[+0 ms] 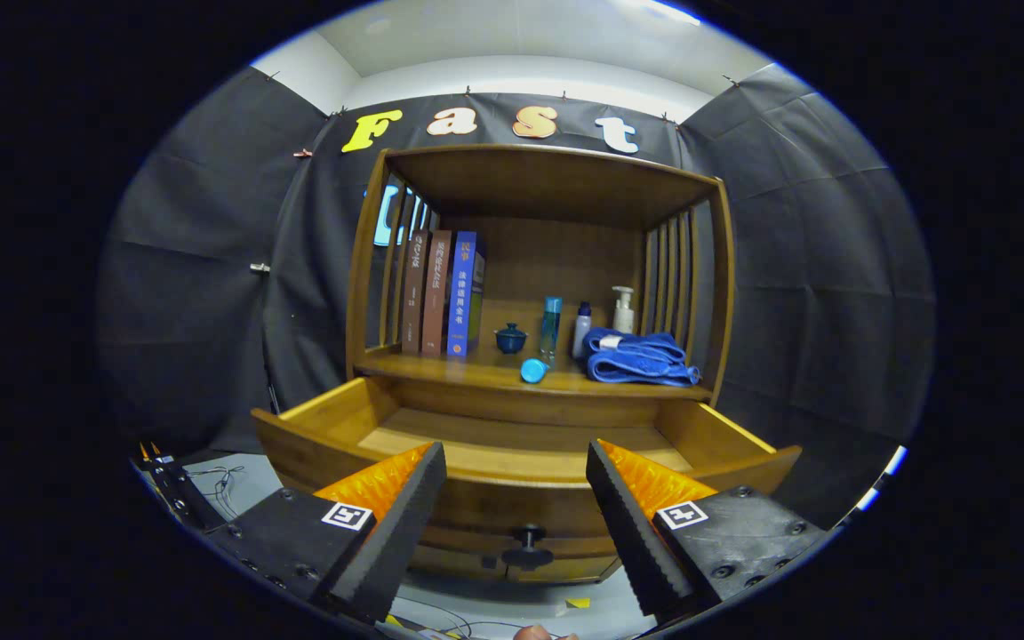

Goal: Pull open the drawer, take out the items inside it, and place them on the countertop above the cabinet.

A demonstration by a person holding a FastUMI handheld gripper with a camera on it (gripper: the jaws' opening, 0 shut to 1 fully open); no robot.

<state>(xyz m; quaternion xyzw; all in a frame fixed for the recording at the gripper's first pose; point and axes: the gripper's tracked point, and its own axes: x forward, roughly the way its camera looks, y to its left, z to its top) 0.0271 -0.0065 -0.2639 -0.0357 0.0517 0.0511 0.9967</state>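
Note:
A wooden cabinet stands ahead with its drawer (521, 444) pulled open toward me; the bare wooden floor of the drawer shows no items in the part I can see. A dark round knob (528, 539) sits on the drawer front, between and just below my fingers. My gripper (516, 484) is open, fingers spread wide in front of the drawer front, holding nothing. On the countertop (441, 366) above lie a blue folded towel (641, 357), a small blue round object (533, 370), a tall blue bottle (550, 327), a small spray bottle (582, 330), a white pump bottle (623, 309) and a dark blue lidded cup (510, 339).
Three upright books (443, 293) stand at the left of the countertop under the cabinet's top shelf. Slatted wooden sides close the shelf left and right. Cables (223, 484) lie on the floor at the left. A fingertip (537, 633) shows below the fingers.

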